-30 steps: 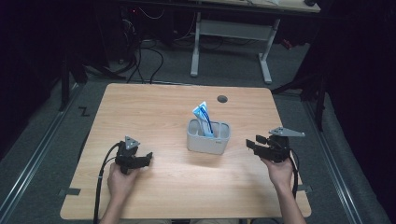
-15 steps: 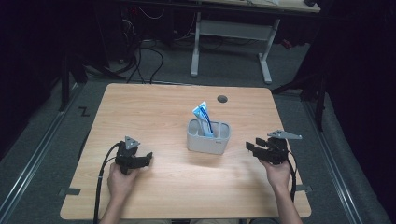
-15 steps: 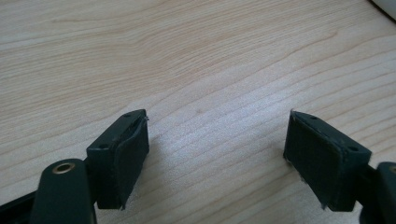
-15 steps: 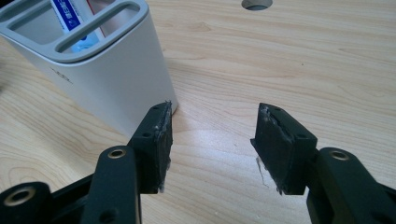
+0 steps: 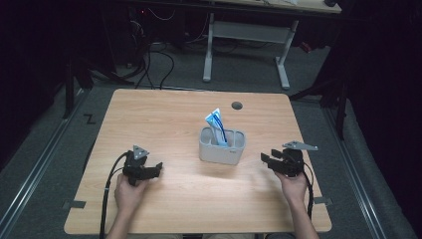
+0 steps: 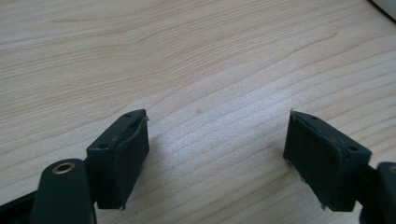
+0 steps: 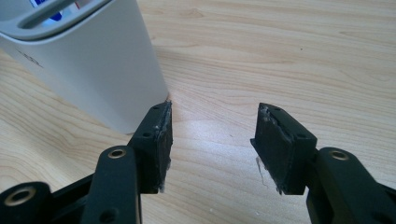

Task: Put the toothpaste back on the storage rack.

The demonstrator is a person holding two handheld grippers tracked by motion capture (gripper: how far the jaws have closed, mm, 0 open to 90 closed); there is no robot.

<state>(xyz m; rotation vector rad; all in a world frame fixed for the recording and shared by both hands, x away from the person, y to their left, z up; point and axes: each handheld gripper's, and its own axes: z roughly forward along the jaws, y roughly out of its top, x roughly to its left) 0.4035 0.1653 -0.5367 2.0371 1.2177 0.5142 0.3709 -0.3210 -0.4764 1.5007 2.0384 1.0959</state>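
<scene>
The grey holder (image 5: 222, 146) with a blue-white tube (image 5: 216, 125) stands mid-worktop (image 5: 164, 114). Left tongs (image 5: 158, 168) and right tongs (image 5: 264, 160) rest on either side of it, both open and empty.

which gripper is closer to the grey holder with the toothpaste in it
The right gripper: it sits just right of the grey holder, whose wall looms beside its jaws in the right gripper view. The left gripper is farther off.

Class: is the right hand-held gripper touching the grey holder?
Apart. The high view shows bare table between the right hand-held gripper and the grey holder.
</scene>
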